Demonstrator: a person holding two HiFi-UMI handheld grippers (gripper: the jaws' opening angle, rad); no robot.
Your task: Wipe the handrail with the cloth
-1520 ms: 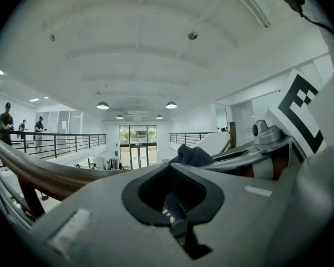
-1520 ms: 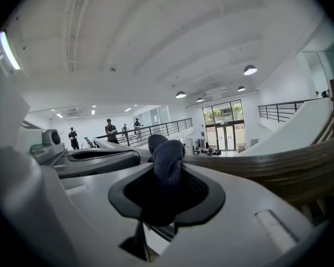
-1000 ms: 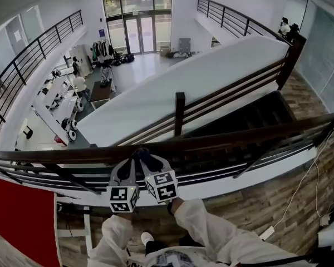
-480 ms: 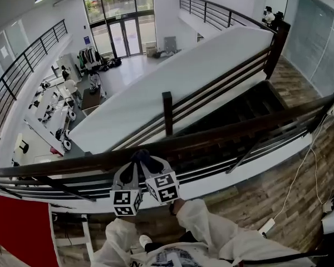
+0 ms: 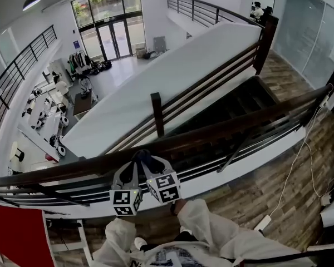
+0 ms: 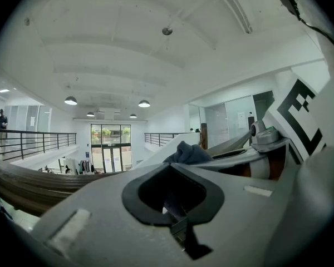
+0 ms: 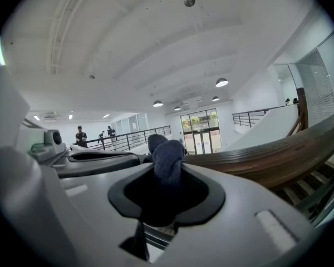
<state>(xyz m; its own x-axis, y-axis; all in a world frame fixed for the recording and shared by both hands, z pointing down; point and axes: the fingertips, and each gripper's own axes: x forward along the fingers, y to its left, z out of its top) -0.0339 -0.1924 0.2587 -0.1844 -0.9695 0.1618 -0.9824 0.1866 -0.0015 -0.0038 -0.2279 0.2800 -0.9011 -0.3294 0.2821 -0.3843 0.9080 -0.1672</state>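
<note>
A dark wooden handrail (image 5: 228,125) runs from lower left to upper right across the head view. A dark blue cloth (image 5: 144,158) is bunched on top of it at the centre. My left gripper (image 5: 135,162) and right gripper (image 5: 151,162) meet at the cloth side by side, marker cubes toward me. In the right gripper view the cloth (image 7: 167,159) stands up between the shut jaws of the right gripper (image 7: 165,189), with the handrail (image 7: 267,159) to the right. In the left gripper view a strip of cloth (image 6: 187,152) is pinched in the left gripper (image 6: 173,202); the handrail (image 6: 22,185) lies left.
Under the handrail run thin metal rails (image 5: 72,196) and a wooden post (image 5: 156,113). Beyond is a staircase (image 5: 250,102) and an open drop to the ground floor (image 5: 72,93). A red panel (image 5: 19,235) stands lower left. A white cable (image 5: 292,177) crosses the wooden floor at right.
Both grippers, with the cloth, have slid to the right along the handrail: the wooden post behind now stands nearer them. Their grip looks the same.
</note>
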